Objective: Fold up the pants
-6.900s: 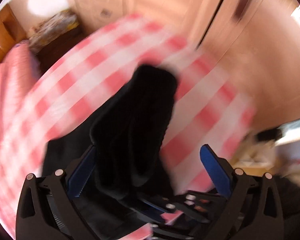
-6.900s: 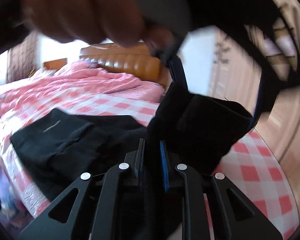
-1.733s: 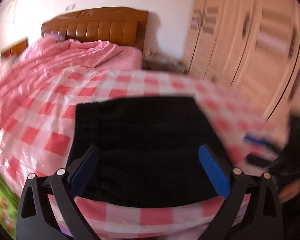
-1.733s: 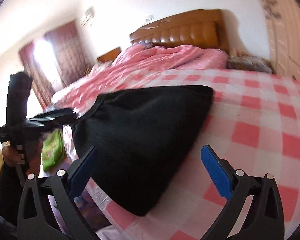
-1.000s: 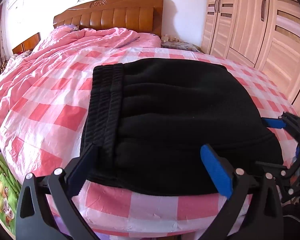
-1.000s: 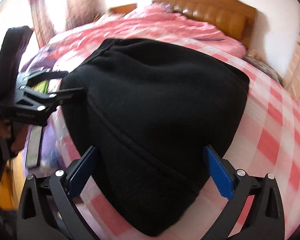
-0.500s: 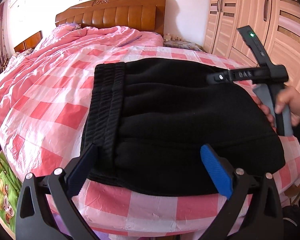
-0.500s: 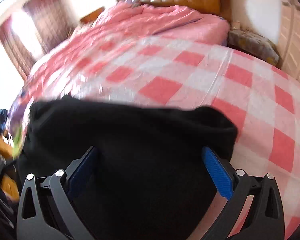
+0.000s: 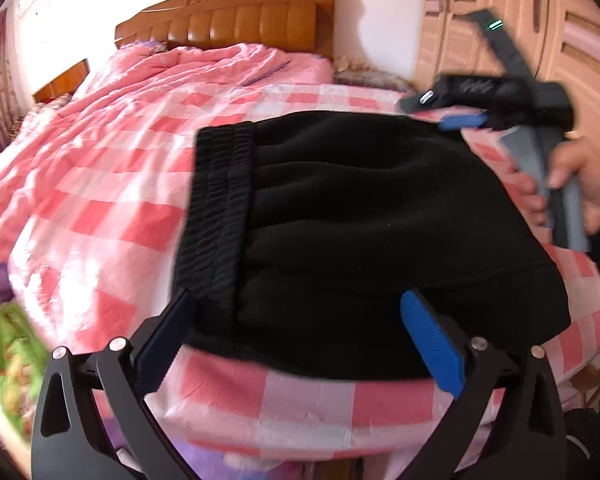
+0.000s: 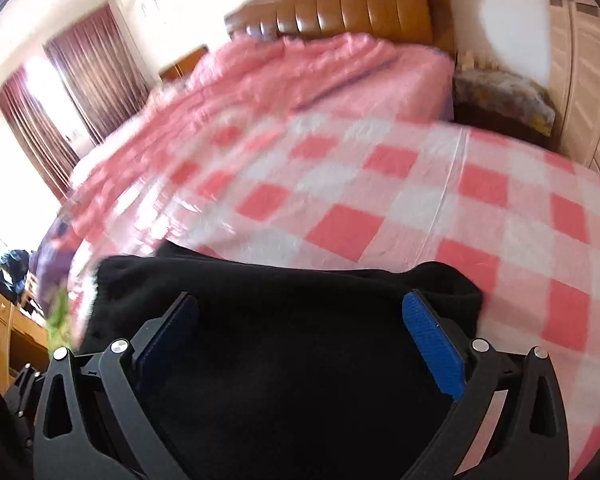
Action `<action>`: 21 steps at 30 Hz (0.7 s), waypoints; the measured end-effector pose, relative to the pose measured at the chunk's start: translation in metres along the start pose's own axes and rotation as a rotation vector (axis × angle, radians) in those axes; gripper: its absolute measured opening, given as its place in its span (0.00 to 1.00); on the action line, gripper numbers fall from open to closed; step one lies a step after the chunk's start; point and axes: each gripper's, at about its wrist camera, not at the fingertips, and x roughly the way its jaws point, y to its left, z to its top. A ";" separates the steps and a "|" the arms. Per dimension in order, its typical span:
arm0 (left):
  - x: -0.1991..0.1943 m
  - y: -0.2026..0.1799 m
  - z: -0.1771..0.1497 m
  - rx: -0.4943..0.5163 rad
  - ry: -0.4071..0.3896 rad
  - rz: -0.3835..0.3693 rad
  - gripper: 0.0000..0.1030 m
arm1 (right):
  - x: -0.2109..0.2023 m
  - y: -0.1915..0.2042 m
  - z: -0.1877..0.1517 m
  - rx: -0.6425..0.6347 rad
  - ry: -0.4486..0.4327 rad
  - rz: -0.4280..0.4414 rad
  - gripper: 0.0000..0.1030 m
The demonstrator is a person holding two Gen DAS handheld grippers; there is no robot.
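The black pants point(image 9: 360, 232) lie folded in a thick stack on the pink checked bed sheet point(image 9: 112, 184), with the ribbed waistband point(image 9: 216, 208) on the left side. My left gripper point(image 9: 300, 320) is open and empty at the near edge of the stack. My right gripper point(image 10: 300, 320) is open and empty over the far right part of the pants point(image 10: 284, 360). In the left wrist view the right gripper point(image 9: 456, 122) hovers at the far right corner of the stack, held by a hand.
A rumpled pink quilt point(image 9: 172, 76) covers the far half of the bed, below a wooden headboard point(image 9: 236, 20). Wardrobe doors point(image 9: 512, 28) stand at the right. A nightstand with patterned cloth point(image 10: 504, 96) sits beside the bed. Dark curtains point(image 10: 80, 92) hang at the left.
Both grippers were shut on or handling the pants earlier; now the pants lie folded and both are open. In the last half second the right gripper lifted and tilted toward the far corner.
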 end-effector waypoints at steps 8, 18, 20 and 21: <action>-0.021 -0.013 0.072 0.037 -0.080 -0.080 0.99 | -0.048 0.013 -0.066 -0.068 -0.014 -0.036 0.96; 0.114 -0.010 0.111 0.084 0.087 0.097 0.99 | -0.052 0.030 -0.131 -0.138 -0.041 0.014 0.96; 0.113 -0.005 0.112 0.059 0.085 0.097 0.99 | -0.050 0.027 -0.130 -0.129 -0.028 0.031 0.96; 0.115 -0.004 0.112 0.055 0.092 0.098 0.99 | -0.050 0.028 -0.130 -0.143 -0.022 0.027 0.96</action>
